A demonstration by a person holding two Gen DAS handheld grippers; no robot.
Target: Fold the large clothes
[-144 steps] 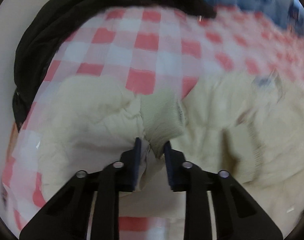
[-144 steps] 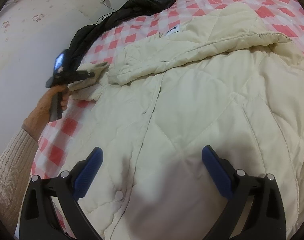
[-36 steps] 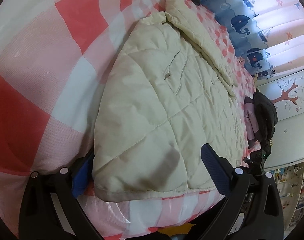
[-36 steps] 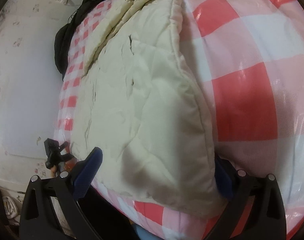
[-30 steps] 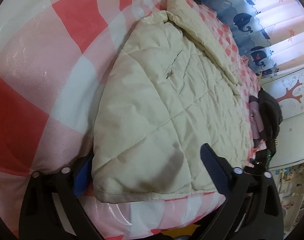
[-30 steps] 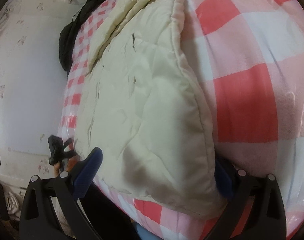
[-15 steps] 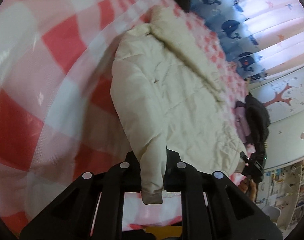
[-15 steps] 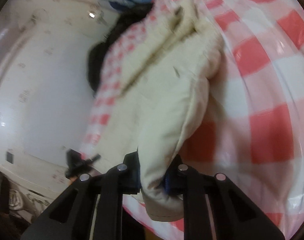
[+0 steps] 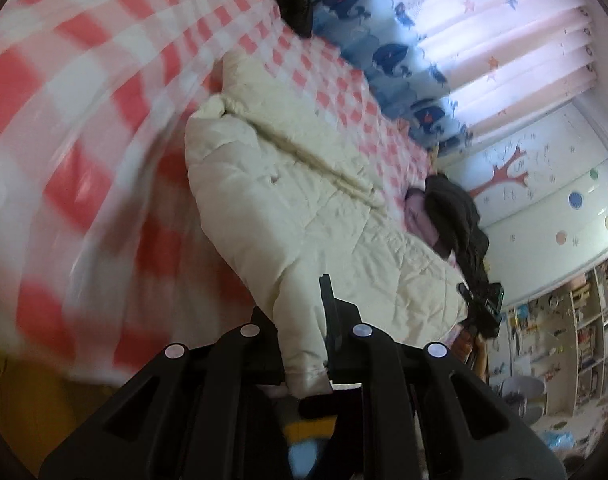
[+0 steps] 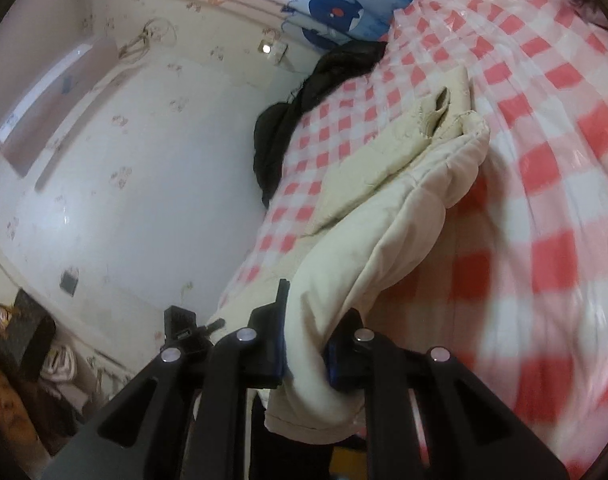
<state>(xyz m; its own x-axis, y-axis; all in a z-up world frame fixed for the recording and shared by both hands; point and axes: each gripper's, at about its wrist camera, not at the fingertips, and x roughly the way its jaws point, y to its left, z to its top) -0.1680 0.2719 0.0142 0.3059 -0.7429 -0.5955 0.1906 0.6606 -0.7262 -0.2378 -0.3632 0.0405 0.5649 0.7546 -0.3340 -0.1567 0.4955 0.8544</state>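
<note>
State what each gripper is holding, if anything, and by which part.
Both hold the cream quilted coat by its bottom hem: the left gripper is clamped on one hem corner, the right gripper on the other.

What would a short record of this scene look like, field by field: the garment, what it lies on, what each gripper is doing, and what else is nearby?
garment: cream quilted padded coat, its near hem lifted
surface: red-and-white checked bedcover
left gripper: shut on one hem corner
right gripper: shut on the other hem corner
nearby: black garment at the bed's edge; blue whale-print curtain
fold: not yet made
</note>
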